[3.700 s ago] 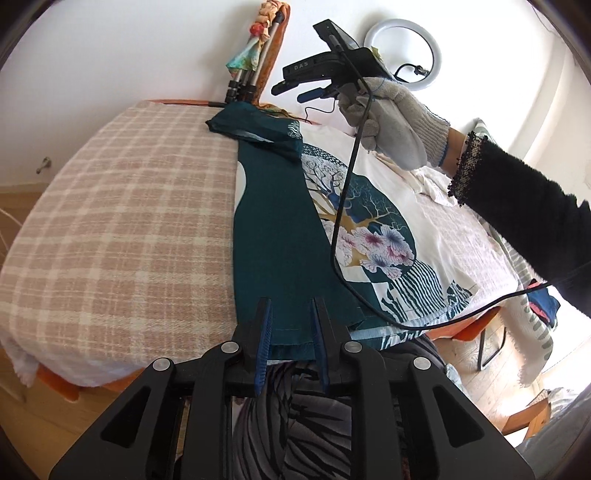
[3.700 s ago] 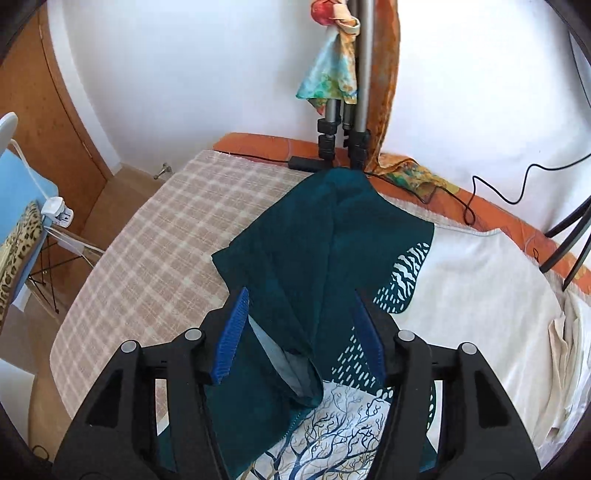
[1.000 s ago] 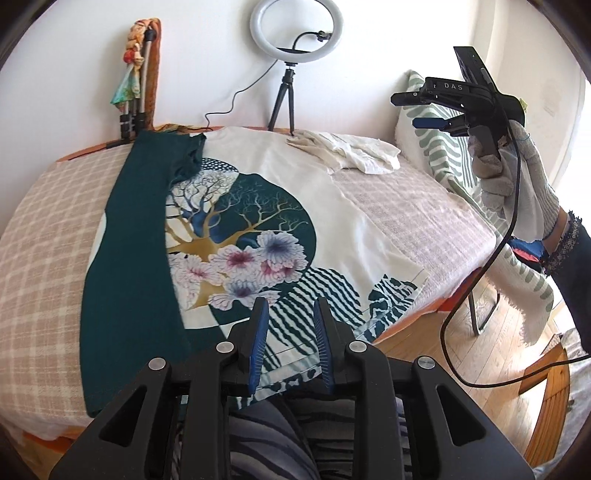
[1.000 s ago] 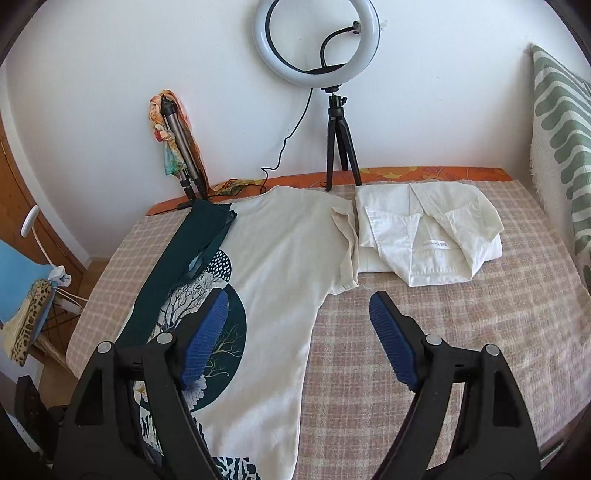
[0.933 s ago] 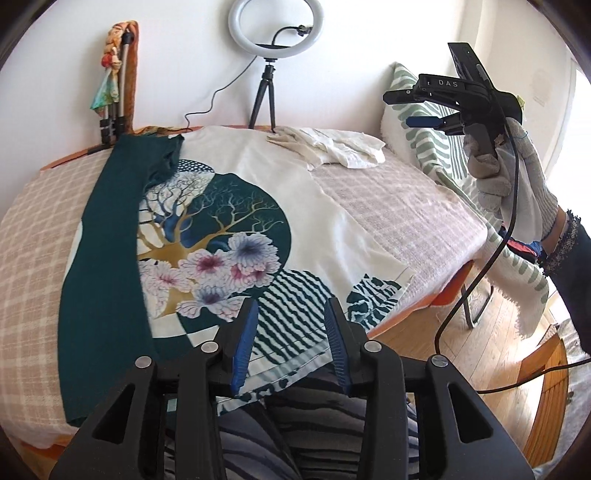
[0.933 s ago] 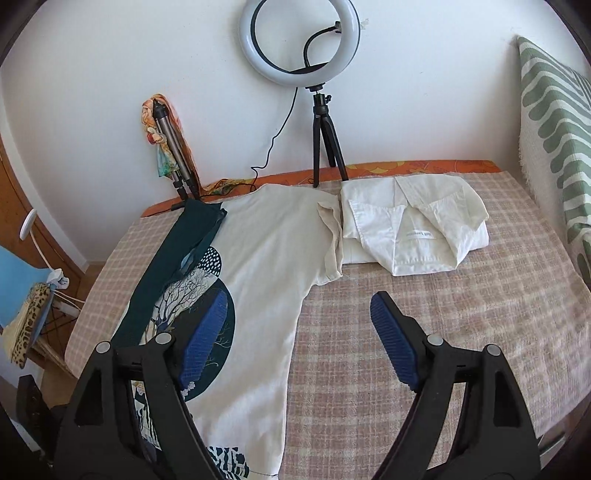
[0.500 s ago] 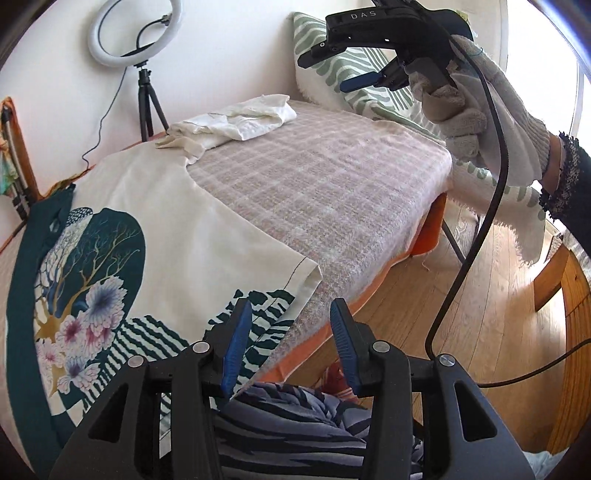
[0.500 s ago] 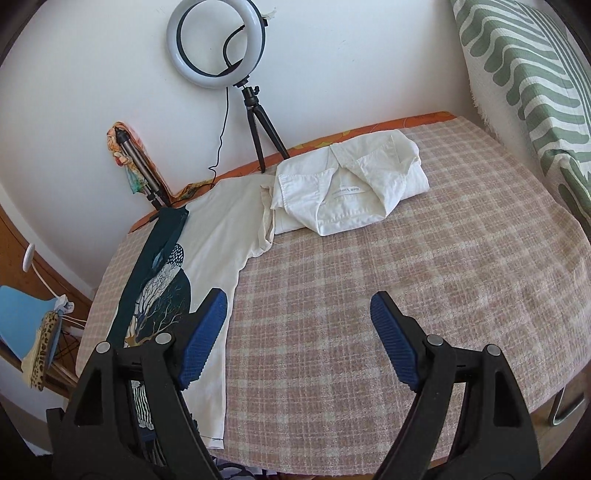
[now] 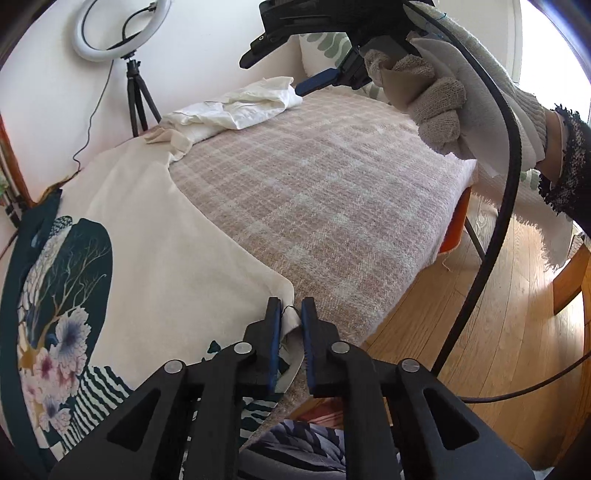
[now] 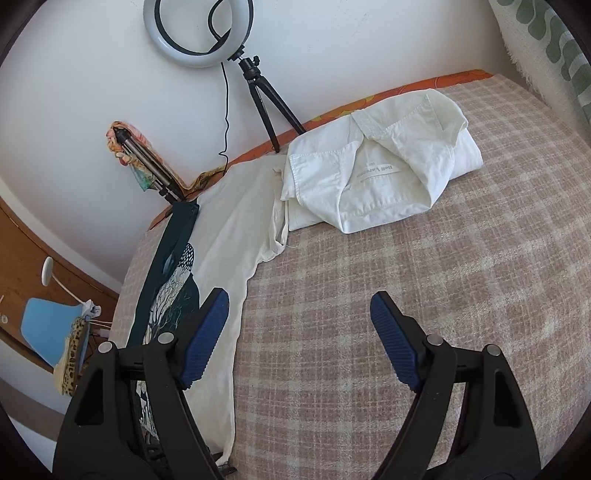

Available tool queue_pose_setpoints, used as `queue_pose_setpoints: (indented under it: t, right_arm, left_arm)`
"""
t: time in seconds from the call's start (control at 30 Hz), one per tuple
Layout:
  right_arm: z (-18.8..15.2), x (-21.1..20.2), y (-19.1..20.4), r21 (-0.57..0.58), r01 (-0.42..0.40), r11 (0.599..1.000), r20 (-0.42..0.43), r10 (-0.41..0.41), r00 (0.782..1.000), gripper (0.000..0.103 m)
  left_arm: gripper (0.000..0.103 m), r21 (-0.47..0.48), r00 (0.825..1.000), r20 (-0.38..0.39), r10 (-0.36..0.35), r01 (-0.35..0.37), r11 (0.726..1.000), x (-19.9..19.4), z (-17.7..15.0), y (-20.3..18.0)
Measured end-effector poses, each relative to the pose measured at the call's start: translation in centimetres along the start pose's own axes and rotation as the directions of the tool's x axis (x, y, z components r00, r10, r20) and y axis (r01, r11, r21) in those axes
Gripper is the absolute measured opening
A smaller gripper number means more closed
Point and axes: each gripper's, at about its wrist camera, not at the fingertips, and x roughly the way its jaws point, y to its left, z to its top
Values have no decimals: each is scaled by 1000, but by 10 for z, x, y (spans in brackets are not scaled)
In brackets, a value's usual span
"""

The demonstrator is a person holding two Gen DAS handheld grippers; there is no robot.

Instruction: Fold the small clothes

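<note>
A cream T-shirt with a teal tree-and-flower print lies flat on the checked bed cover; its left side is folded over, dark teal. My left gripper is shut on the shirt's near right hem corner at the bed's front edge. My right gripper is open and empty, held above the bed cover to the right of the shirt. It also shows at the top of the left wrist view, in a gloved hand.
A folded white shirt lies at the back of the bed, touching the T-shirt's sleeve. A ring light on a tripod stands behind it. A green-patterned pillow is at the right. Wooden floor lies past the bed's edge.
My left gripper has swung right along the hem and closed on the shirt's right hem corner. My right gripper has moved right over the bare bed cover, still open.
</note>
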Motion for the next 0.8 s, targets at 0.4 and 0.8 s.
queue_pose_setpoints:
  t: [0.4, 0.8]
  right_arm:
    - [38, 132, 16, 62, 42, 997, -142, -33, 989, 71]
    - [58, 167, 56, 13, 123, 992, -174, -119, 978, 8]
  left_arm:
    - [3, -319, 989, 107, -104, 134, 938, -32, -13, 55]
    - [3, -409, 977, 169, -130, 189, 893, -37, -23, 80]
